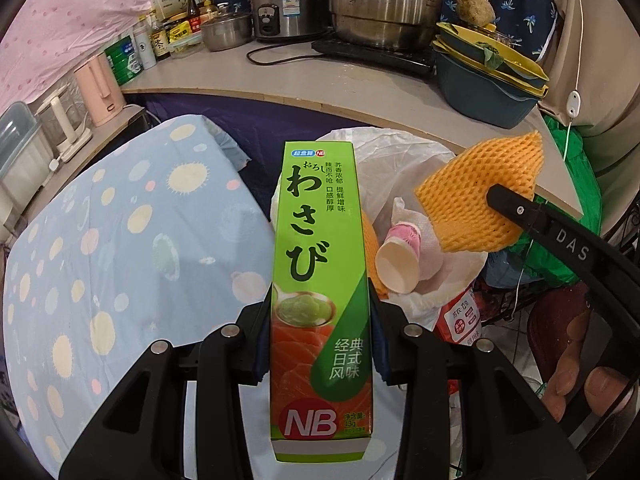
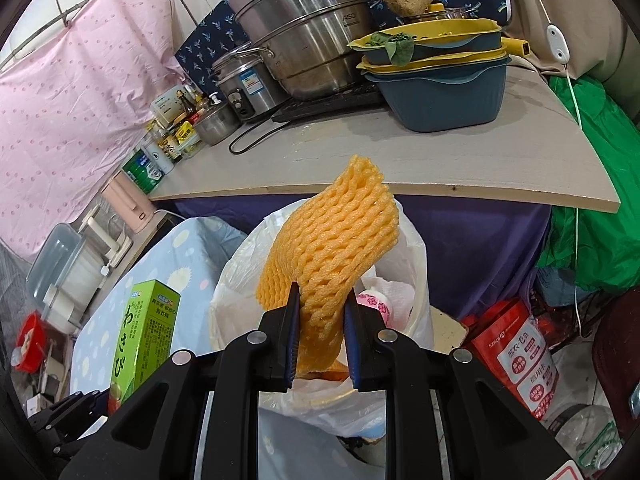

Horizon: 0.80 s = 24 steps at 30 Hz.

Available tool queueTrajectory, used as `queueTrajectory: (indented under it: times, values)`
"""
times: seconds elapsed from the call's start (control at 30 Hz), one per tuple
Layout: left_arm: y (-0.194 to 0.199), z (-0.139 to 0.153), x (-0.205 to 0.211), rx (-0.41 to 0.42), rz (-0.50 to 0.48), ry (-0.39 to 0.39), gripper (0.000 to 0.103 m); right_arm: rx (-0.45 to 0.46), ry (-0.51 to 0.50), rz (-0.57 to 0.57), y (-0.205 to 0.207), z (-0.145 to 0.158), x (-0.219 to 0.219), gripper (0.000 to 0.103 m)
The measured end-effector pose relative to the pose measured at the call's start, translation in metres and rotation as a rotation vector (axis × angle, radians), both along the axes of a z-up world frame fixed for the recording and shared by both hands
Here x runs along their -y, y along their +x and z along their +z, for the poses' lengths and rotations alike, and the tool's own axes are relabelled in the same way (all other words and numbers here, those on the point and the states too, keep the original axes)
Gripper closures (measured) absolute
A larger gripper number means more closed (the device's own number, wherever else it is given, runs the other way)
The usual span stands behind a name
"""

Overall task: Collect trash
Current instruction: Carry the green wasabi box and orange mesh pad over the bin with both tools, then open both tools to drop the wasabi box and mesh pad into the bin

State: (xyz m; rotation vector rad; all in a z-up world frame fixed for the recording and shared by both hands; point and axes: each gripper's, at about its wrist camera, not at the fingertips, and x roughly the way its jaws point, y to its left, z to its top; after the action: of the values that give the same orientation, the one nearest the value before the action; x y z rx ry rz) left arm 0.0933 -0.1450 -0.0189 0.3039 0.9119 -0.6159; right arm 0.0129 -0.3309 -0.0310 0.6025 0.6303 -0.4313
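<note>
In the left wrist view we see the left hand-held gripper clamped narrowly on a green wasabi box; its blue pads press both long sides of the box at about mid-height, and the box stands upright between the fingers, its top reaching forward beyond the fingertips; in the right wrist view the same box shows to the lower left of the right hand-held gripper, apart from it.

The right hand-held gripper is drawn in close on an orange foam fruit net; the pads pinch the net's lower end and the rest of it rises and curls forward above the fingertips; from the left wrist camera we see this net ahead and to the right of the left hand-held gripper, with one black finger of the other tool across it.

Just ahead of both hand-held grippers, and below them, a white plastic bag stands open; inside it lie a pink paper cup on its side and crumpled white paper; the net hangs over the bag's mouth, and the box is just to the left of it.

Farther forward a pale surface carries steel pots and a stack of blue and yellow basins; left of the left hand-held gripper lies a light blue spotted cloth.
</note>
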Motion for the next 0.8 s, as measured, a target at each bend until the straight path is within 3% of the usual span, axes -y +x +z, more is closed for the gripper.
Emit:
queueTrajectory:
  times: [0.8]
  values:
    - [0.033,-0.011,0.061,-0.027,-0.01,0.015,0.065,-0.03,-0.003,-0.009,0.028,-0.009,0.017,0.08]
